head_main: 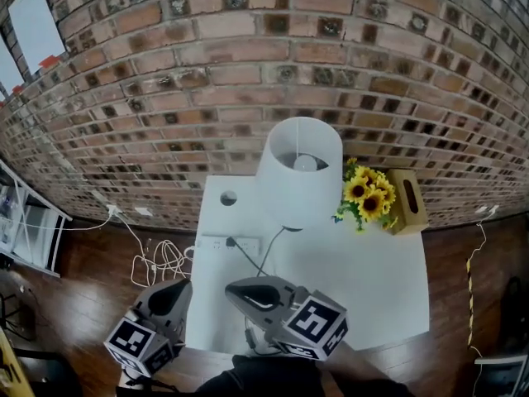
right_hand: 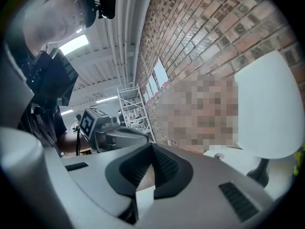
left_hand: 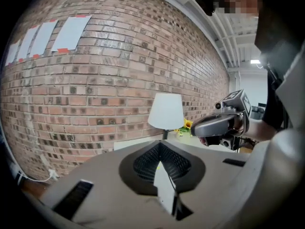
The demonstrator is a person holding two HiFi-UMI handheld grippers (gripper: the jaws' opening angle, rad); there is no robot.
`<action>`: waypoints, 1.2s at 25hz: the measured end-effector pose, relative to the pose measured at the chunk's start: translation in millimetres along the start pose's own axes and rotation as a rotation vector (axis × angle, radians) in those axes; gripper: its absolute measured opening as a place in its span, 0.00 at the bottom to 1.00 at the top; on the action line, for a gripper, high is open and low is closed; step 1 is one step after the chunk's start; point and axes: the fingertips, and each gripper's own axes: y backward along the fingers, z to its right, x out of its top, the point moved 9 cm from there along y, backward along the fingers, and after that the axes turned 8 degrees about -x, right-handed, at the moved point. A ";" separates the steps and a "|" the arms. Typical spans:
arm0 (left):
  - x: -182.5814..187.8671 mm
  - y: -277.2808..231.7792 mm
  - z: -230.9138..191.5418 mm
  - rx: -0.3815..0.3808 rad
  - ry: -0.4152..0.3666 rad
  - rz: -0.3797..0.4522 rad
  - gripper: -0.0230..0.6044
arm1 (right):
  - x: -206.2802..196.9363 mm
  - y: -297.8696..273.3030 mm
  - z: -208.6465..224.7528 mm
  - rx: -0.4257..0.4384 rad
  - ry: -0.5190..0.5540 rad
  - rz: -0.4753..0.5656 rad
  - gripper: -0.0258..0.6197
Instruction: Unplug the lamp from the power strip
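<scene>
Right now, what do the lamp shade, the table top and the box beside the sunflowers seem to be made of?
Lamp shade: probably white fabric or paper, matte, no glare.
Table top: smooth white laminate or painted board, evenly flat.
Box: likely light wood, tan and matte.

The white drum-shaded lamp (head_main: 299, 172) stands upright on the white table (head_main: 372, 279); its black plug (head_main: 231, 241) sits in the flat white power strip (head_main: 211, 244) at left.

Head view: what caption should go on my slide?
Lamp plugged into the power strip on a white table, left gripper and right gripper shut, hovering nearby.
</scene>
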 end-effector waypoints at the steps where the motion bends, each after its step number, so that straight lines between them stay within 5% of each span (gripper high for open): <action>1: 3.4 -8.3 0.7 -0.006 -0.006 -0.007 0.06 | 0.0 3.1 7.1 -0.003 -0.005 0.001 0.03; 21: 3.6 -112.2 -32.9 -0.067 -0.072 -0.182 0.06 | -28.2 2.3 94.6 -0.129 0.010 -0.104 0.03; 30: -19.2 -136.5 -63.8 -0.133 -0.135 -0.238 0.06 | -61.7 -36.3 118.6 -0.165 -0.039 -0.293 0.03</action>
